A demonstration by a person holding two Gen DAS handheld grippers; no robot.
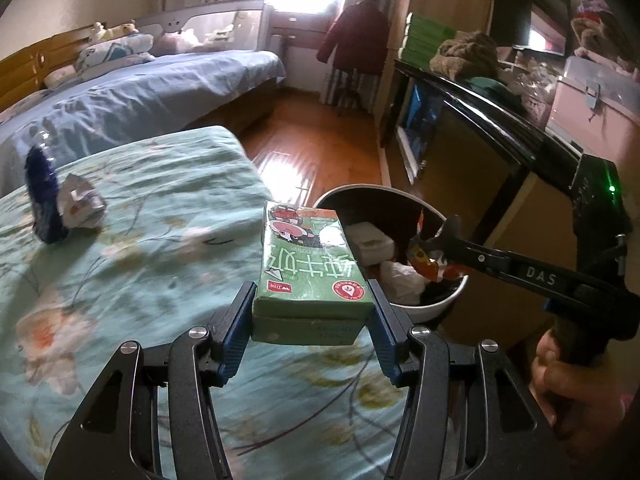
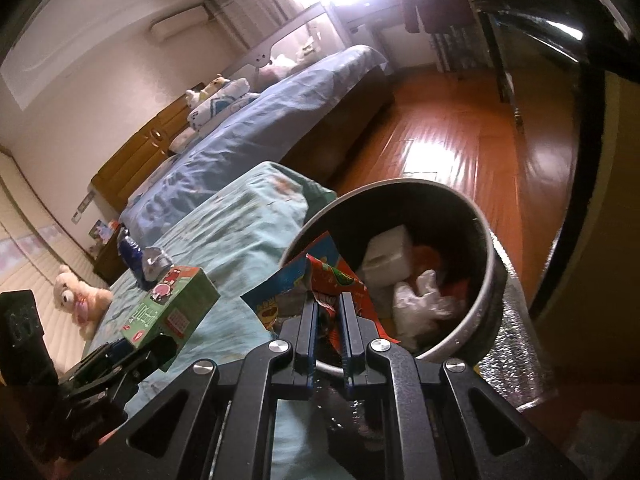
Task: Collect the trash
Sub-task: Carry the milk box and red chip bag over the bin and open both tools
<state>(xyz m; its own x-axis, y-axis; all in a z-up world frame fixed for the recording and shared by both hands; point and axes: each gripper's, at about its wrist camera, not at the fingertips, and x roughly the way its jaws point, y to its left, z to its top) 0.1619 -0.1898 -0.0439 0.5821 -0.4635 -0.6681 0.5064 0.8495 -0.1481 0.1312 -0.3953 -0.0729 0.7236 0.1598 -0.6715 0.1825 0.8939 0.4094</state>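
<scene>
Left gripper (image 1: 310,312) jaws half-spread, clamped on green carton (image 1: 310,268) beside bin (image 1: 436,308); right gripper (image 2: 329,320) jaws nearly shut, pinching snack wrapper (image 2: 320,280) over rim, ready for dropping; crumpled scrap (image 1: 80,204) left on bed.

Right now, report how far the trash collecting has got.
Done: the bin already holds a white box and crumpled paper. In hand: the left gripper clamps a green carton, the right gripper a snack wrapper. Left: a paper wad and blue bottle on the bedspread.
</scene>
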